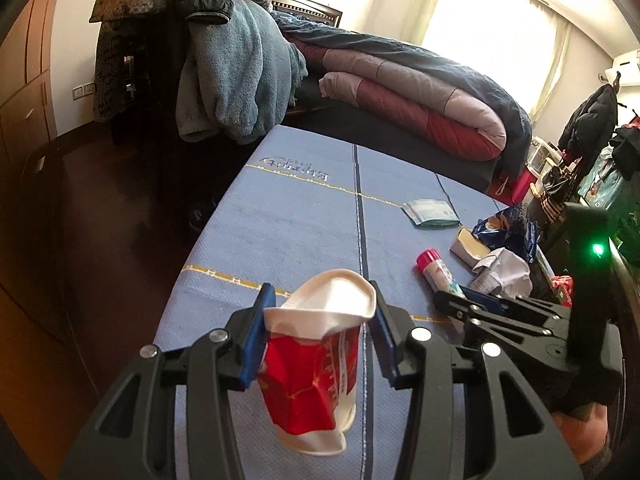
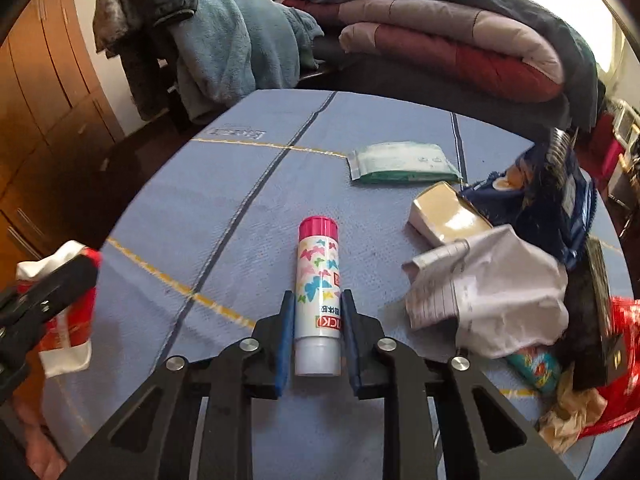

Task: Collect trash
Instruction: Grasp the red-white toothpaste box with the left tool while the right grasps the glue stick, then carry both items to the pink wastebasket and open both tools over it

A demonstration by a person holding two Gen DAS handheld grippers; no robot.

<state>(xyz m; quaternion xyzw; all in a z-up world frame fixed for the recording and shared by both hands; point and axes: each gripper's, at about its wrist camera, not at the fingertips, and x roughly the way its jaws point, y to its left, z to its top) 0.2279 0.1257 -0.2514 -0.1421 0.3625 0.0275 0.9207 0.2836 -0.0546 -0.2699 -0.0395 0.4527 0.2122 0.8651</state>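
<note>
My left gripper (image 1: 320, 312) is shut on a crushed red and white paper cup (image 1: 316, 364) and holds it above the blue mattress (image 1: 304, 216); the cup also shows at the left of the right wrist view (image 2: 68, 320). My right gripper (image 2: 316, 308) is shut on a glue stick (image 2: 318, 288) with a pink cap and butterfly print, which lies on the mattress (image 2: 240, 184). The glue stick also shows in the left wrist view (image 1: 436, 272), with the right gripper (image 1: 472, 300) behind it.
More litter lies right of the glue stick: crumpled white paper (image 2: 488, 292), a beige carton (image 2: 448, 220), a dark blue wrapper (image 2: 552, 200), a green tissue pack (image 2: 400, 162), a red wrapper (image 2: 616, 368). A folded quilt (image 1: 420, 92) and hung clothes (image 1: 236, 72) are behind.
</note>
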